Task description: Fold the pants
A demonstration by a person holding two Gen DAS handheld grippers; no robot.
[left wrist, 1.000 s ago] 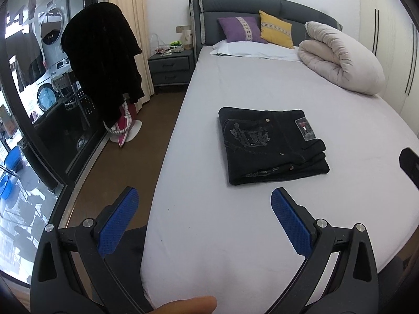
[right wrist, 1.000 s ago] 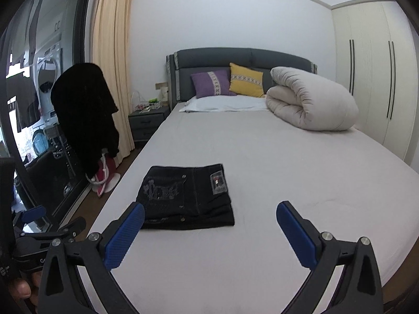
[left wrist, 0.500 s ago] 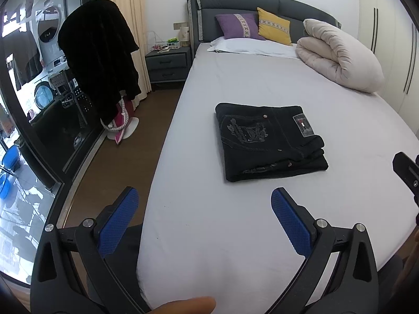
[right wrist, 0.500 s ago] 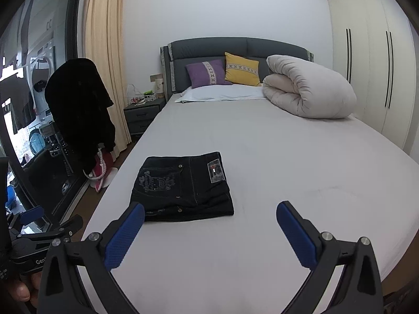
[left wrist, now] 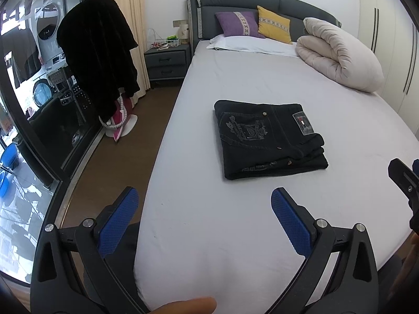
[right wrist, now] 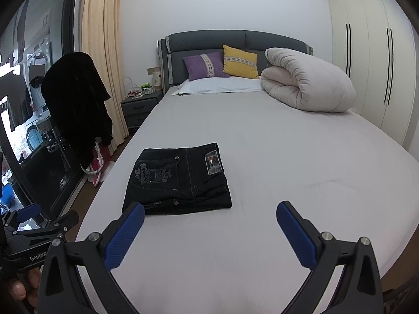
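Left gripper (left wrist: 204, 219) and right gripper (right wrist: 210, 229), both spread and empty, hover apart from the folded black jeans (left wrist: 269, 138) on the bed (left wrist: 235, 235). The fold looks complete; any final touch should only square the edges.

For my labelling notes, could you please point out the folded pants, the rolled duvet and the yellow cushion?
folded pants (right wrist: 178, 183): right wrist view, top layer.
rolled duvet (right wrist: 309, 81): right wrist view, upper roll.
yellow cushion (right wrist: 239, 61): right wrist view, front face.
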